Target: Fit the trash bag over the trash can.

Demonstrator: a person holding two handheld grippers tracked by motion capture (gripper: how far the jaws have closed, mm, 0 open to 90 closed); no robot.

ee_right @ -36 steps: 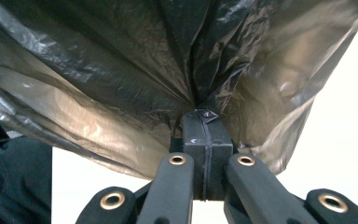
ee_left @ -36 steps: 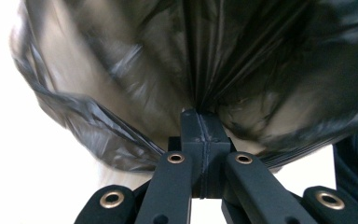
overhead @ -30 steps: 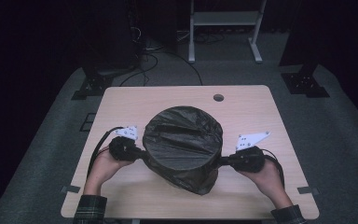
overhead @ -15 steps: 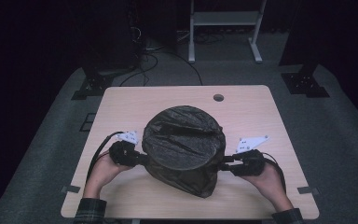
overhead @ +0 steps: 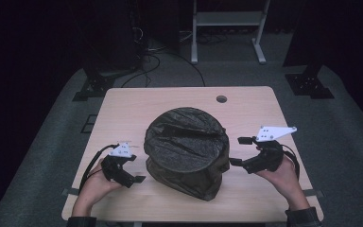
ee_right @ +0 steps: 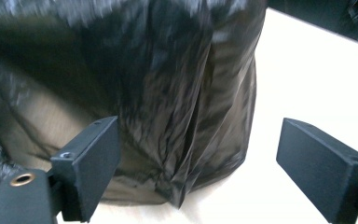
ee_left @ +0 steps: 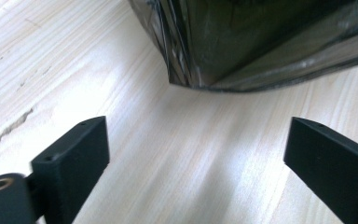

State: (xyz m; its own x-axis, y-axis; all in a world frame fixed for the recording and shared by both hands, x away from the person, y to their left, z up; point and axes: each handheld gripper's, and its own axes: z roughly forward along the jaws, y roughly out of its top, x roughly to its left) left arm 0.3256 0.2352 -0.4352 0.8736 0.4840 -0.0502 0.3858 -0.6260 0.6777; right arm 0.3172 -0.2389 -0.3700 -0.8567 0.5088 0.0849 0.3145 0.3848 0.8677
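Overhead and gripper views of a bag-covered bin at the moment of release. The black plastic bag (overhead: 187,151), drawn over a round, drum-like form, stands at the middle of the wooden table (overhead: 246,101), a little toward the person's edge, its flat top facing up and its loose skirt gathered on the tabletop at the near side. The left gripper (overhead: 134,177) sits low beside the bag's left flank; the right gripper (overhead: 238,151) is held higher beside the right flank. Both point inward, so the bag lies straight between them, along the line that joins the two claws.

Both claws are released: their jaws have just been opening and now stand wide with nothing between them. In the left gripper view the bag's lower fold (ee_left: 223,56) lies ahead of the jaws and clear of them, with bare wood in the gap. In the right gripper view the bag's creased side wall (ee_right: 177,107) stands ahead of the jaws and seems apart from them, though motion blur makes the margin uncertain.

The two grippers stand about equally near, each just off its own flank. The bag's axis is vertical, so any renewed hold would probably come from inward travel, the left low at the skirt and the right nearer the rim.
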